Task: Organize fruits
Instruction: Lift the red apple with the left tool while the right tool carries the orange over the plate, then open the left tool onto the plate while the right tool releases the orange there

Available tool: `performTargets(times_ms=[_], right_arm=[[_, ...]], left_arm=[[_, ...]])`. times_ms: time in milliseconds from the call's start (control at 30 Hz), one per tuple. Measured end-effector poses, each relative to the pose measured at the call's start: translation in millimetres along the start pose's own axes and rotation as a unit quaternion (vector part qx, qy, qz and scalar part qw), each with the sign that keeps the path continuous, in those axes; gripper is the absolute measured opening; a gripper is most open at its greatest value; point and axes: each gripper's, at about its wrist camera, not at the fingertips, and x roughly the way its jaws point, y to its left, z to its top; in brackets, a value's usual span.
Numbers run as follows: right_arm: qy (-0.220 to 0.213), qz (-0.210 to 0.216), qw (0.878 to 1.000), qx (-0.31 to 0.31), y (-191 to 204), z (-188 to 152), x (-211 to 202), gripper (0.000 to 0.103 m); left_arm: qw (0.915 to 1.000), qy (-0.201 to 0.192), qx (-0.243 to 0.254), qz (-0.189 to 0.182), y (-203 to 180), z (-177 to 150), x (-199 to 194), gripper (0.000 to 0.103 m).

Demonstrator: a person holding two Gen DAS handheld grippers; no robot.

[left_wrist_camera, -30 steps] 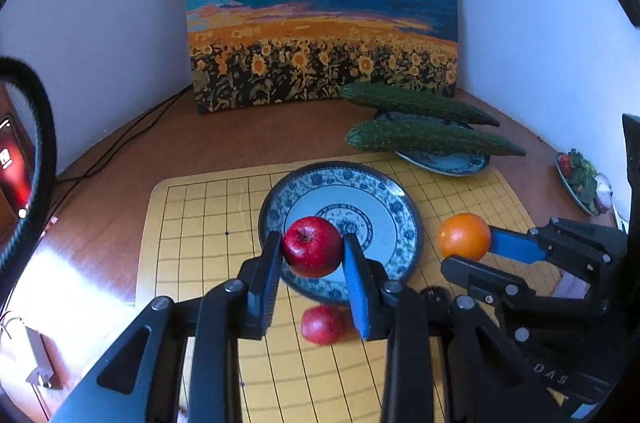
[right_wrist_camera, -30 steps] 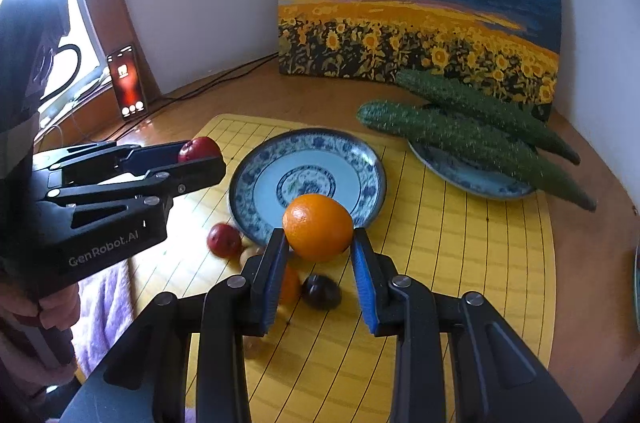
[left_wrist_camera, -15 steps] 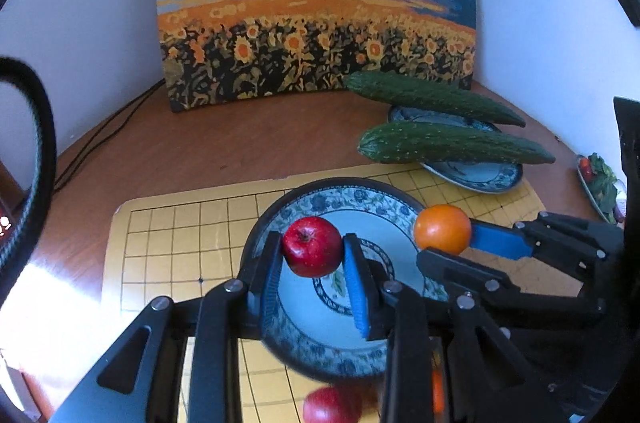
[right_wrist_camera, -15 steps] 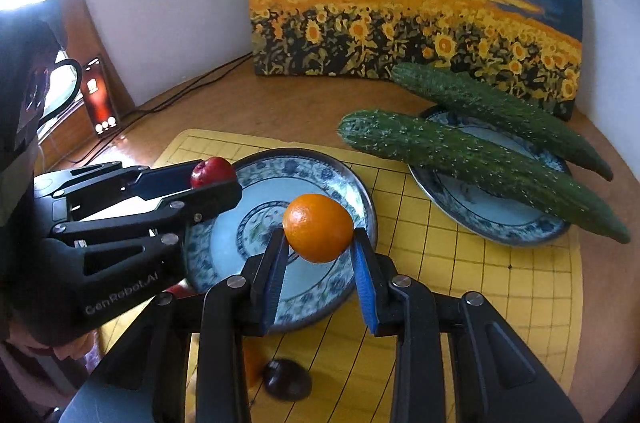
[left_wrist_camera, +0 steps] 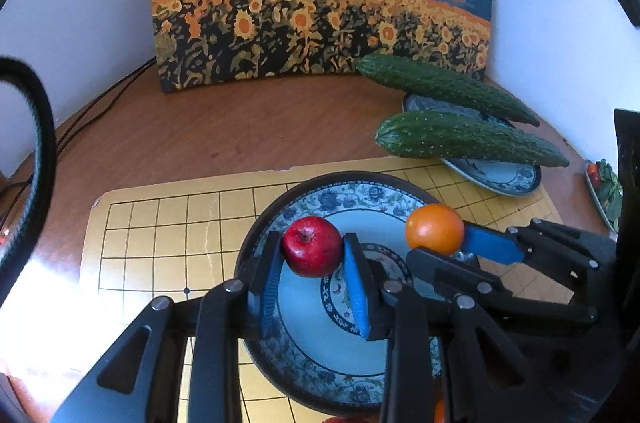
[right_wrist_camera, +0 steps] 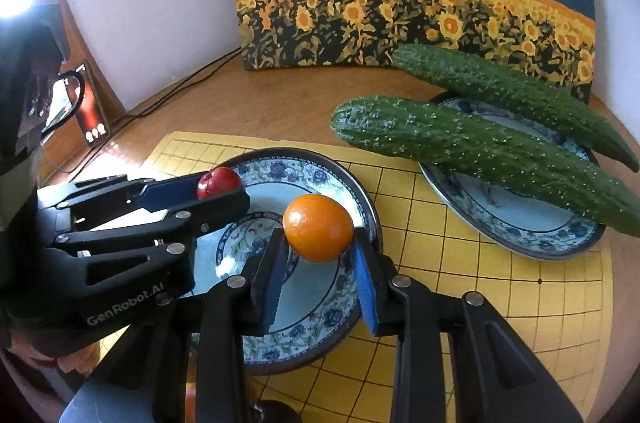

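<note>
- the red apple (left_wrist_camera: pixel 312 246) sits pinched between the two pads of the left gripper (left_wrist_camera: pixel 312 255), held in the air above the blue-patterned plate (left_wrist_camera: pixel 332 363); the jaws are narrowed right onto its sides.
- the orange (right_wrist_camera: pixel 319 228) is clamped the same way in the right gripper (right_wrist_camera: pixel 319 243), also hanging over that plate, toward its right half.
- the relation that matters: the plate lies directly below and slightly ahead of both claws, which slant downward toward it, so each fruit looks to need only a short drop, not a sideways carry.
- the two grippers are side by side and close, the apple on the left and the orange on the right; neither is clearly nearer the plate floor, and they could crowd each other on release.
- both fruits are round, with no long axis to line up; i judge they may roll once let go, though the raised rim should keep them in.
- outward, the plate rests on a yellow grid mat (left_wrist_camera: pixel 160 243); a second plate (right_wrist_camera: pixel 520 223) carrying two cucumbers (right_wrist_camera: pixel 480 147) sits to the right, well apart from the drop spot.
</note>
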Motion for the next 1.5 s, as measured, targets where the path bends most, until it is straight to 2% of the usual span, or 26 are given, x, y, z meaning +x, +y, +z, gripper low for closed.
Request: performTargets(times_ms=[467, 867, 1033, 1267, 1500], right_arm=[[-0.010, 0.001, 1.000, -0.007, 0, -2, 0, 0.033], [-0.006, 0.003, 1.000, -0.002, 1, -1, 1, 0.034], [0.000, 0.005, 1.000, 0.003, 0, -1, 2, 0.035], [-0.007, -0.002, 1.000, 0.005, 0, -2, -9, 0.047], [-0.014, 0.001, 1.000, -0.003, 8, -6, -24, 0.048]], left_arm=[[0.9998, -0.001, -0.011, -0.014, 6, -2, 4, 0.031], [0.9999, 0.007, -0.014, -0.006, 5, -1, 3, 0.032], [0.9998, 0.012, -0.011, 0.009, 4, 0, 0, 0.037], [0.9996, 0.009, -0.015, 0.020, 7, 2, -11, 0.050], [0.9996, 0.006, -0.018, 0.021, 7, 0, -25, 0.051]])
